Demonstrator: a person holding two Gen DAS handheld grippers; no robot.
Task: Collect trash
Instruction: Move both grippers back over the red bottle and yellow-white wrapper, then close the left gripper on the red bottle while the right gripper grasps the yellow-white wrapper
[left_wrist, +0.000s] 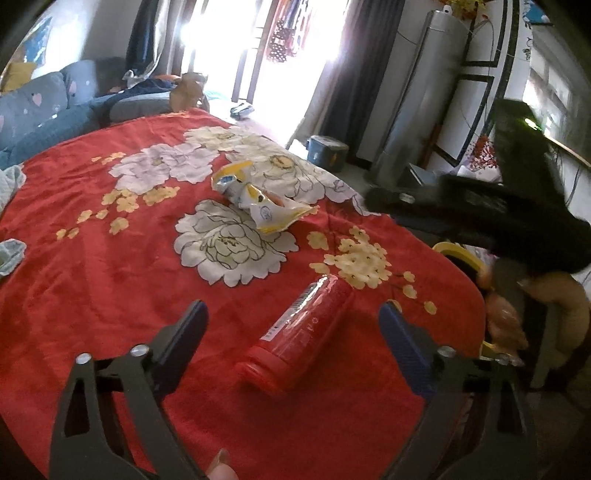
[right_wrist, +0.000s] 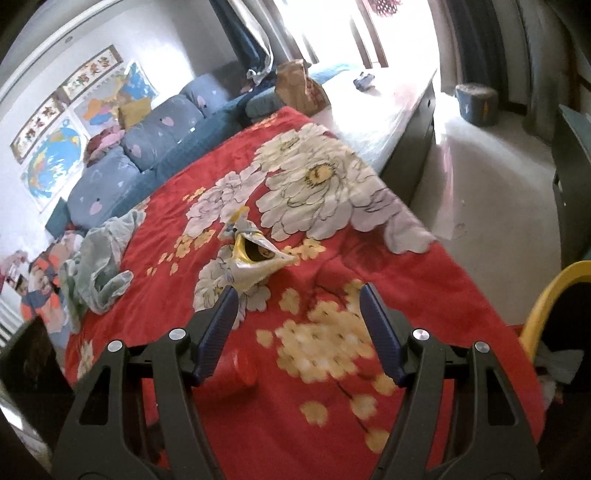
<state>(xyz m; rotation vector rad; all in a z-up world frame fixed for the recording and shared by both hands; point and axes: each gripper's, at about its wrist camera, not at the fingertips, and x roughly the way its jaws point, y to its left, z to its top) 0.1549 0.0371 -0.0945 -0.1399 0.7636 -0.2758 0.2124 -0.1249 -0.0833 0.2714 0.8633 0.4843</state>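
Observation:
A red plastic bottle (left_wrist: 303, 332) lies on its side on the red flowered cloth (left_wrist: 110, 277), cap toward me. My left gripper (left_wrist: 293, 314) is open and empty, its fingers either side of the bottle and just above it. A crumpled yellow and white snack wrapper (left_wrist: 258, 199) lies further back. In the right wrist view the wrapper (right_wrist: 255, 258) sits just beyond my open, empty right gripper (right_wrist: 297, 295), and the bottle's cap end (right_wrist: 236, 373) shows blurred near the left finger. The right gripper (left_wrist: 480, 206) also shows as a dark shape at the right of the left wrist view.
A crumpled pale green cloth (right_wrist: 96, 266) lies on the left of the table. A yellow-rimmed bin (right_wrist: 554, 310) stands at the table's right edge. A brown paper bag (right_wrist: 299, 88) stands at the far end. A blue sofa (right_wrist: 147, 147) runs along the left.

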